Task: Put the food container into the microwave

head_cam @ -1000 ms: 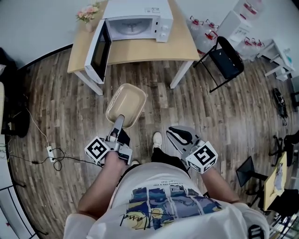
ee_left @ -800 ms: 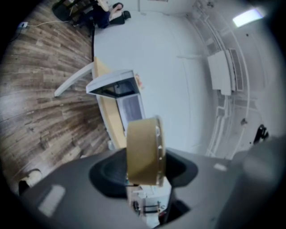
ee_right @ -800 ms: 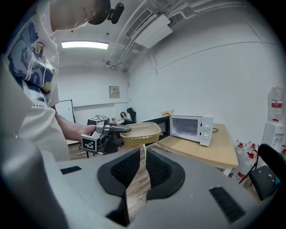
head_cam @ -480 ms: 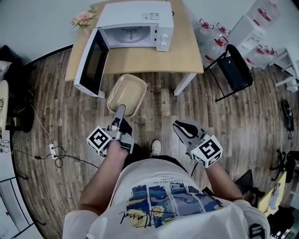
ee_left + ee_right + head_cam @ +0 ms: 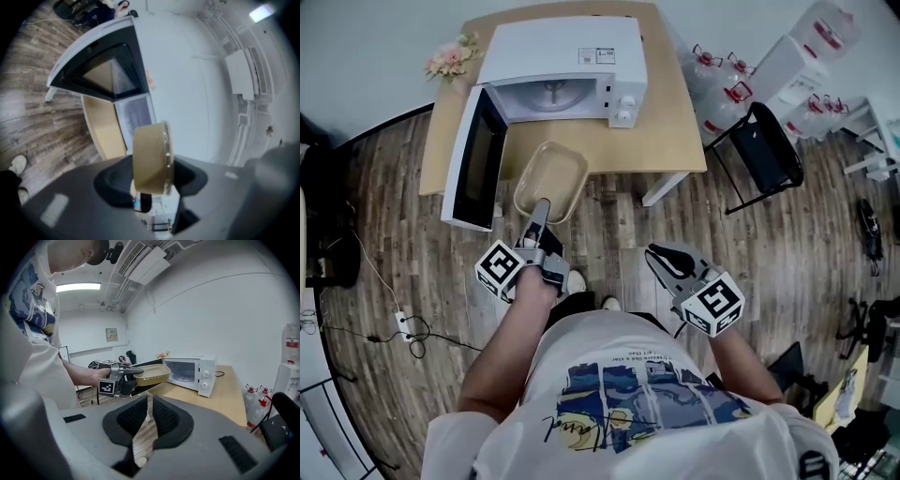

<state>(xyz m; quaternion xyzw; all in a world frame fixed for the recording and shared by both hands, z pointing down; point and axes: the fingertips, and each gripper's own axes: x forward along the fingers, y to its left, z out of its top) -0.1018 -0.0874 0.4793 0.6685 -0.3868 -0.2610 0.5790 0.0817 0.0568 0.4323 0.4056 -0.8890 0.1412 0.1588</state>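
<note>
The tan food container (image 5: 550, 181) hangs over the table's front edge, just in front of the open microwave (image 5: 562, 66). My left gripper (image 5: 540, 208) is shut on its near rim. In the left gripper view the container (image 5: 150, 158) shows edge-on between the jaws, with the microwave's open door (image 5: 101, 65) and cavity (image 5: 133, 115) beyond it. My right gripper (image 5: 654, 257) hangs low at the right over the floor, shut with nothing in it. The right gripper view shows the container (image 5: 152, 373) level in front of the microwave (image 5: 190, 372), beyond my right gripper (image 5: 149, 409).
The microwave stands on a wooden table (image 5: 670, 122), and its door (image 5: 473, 159) swings out past the table's left front. Pink flowers (image 5: 448, 59) sit at the table's back left. A black folding chair (image 5: 759, 141) and water jugs (image 5: 722, 80) stand to the right.
The person has stepped closer to the table. The left gripper has carried the container forward, from over the floor to over the table's edge before the microwave opening. The right gripper stays shut.
</note>
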